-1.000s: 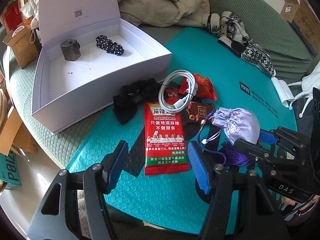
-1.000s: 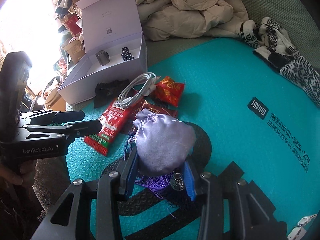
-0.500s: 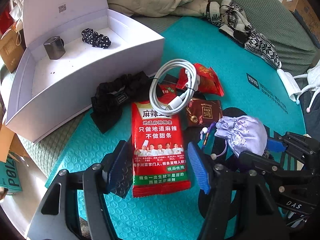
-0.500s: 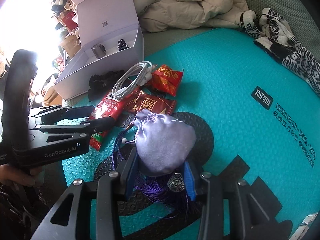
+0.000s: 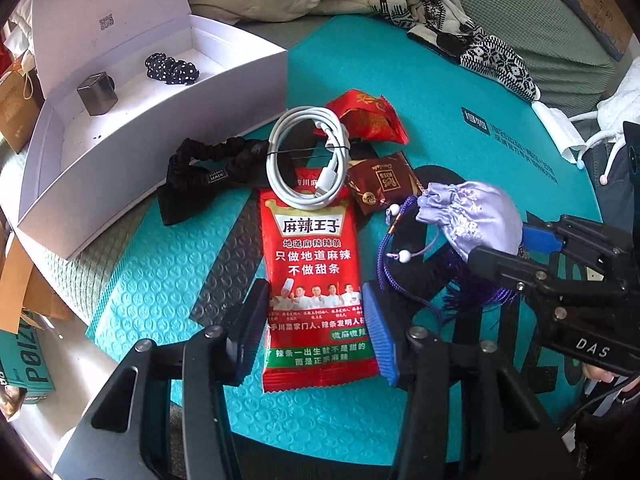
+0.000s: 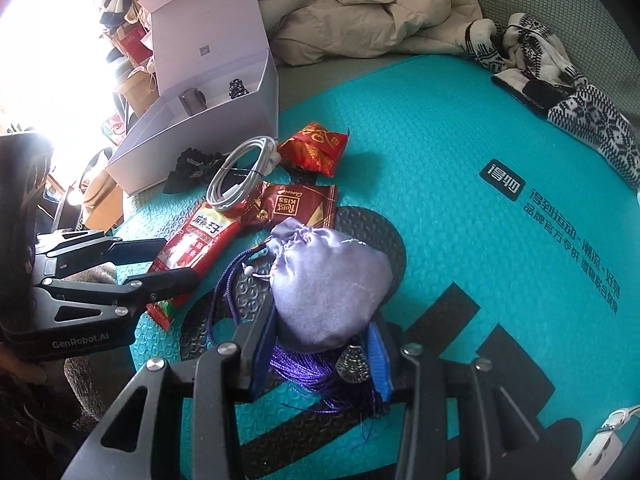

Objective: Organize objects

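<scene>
— Where is the lilac pouch at this moment?

— It is pinched in the right gripper, both blue pads pressing its sides, above the teal mat. Its purple tassel hangs under it.

— And the left gripper?

— Its jaws are closing, one on each side of the lower end of the long red snack packet, which lies flat on the mat. I cannot tell if the pads touch it already.

— What else lies there?

— A coiled white cable rests on the top end of the packet, with a black scrunchie beside it. The open white box holds a small metal cube and a dotted scrunchie.
</scene>
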A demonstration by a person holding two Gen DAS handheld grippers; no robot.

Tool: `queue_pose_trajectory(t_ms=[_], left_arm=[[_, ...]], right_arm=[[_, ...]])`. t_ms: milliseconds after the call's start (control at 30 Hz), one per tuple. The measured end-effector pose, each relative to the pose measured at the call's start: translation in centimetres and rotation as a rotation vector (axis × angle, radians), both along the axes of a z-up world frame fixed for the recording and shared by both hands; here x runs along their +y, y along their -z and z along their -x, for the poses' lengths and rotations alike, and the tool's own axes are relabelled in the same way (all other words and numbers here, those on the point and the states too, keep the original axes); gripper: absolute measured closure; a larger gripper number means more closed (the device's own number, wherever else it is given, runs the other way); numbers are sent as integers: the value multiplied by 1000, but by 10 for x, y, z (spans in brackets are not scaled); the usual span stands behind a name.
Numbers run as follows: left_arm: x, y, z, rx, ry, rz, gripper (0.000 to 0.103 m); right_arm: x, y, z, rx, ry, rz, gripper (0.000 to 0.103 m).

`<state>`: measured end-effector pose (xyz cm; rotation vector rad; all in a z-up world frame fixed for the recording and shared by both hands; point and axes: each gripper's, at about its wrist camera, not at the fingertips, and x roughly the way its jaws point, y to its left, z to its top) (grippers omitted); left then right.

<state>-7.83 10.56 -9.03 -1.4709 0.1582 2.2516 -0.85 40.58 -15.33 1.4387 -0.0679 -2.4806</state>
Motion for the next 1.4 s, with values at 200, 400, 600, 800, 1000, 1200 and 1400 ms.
queue_pose_trajectory(t_ms=[200, 400, 600, 800, 1000, 1200, 1400], left_arm=[[-4, -3, -17, -11, 28, 13, 57], [-7, 0, -29, -9, 32, 26, 56], [-6, 2, -23, 4, 15, 34, 50], [-3, 2, -19, 9, 13, 47, 48], [-4, 4, -12, 20, -15, 69, 41], [-9, 7, -7, 38, -27, 83, 40], [-9, 6, -6, 65, -26, 90, 56]], right_arm=[[6, 0, -9, -3, 9, -11, 62], [9, 6, -13, -27, 15, -32, 59], [7, 4, -12, -2, 13, -73, 40], [3, 6, -7, 16, 18, -128, 34], [-4, 12, 2, 28, 24, -181, 25], [-4, 17, 4, 28, 25, -163, 25], [-5, 16, 3, 35, 24, -180, 47]])
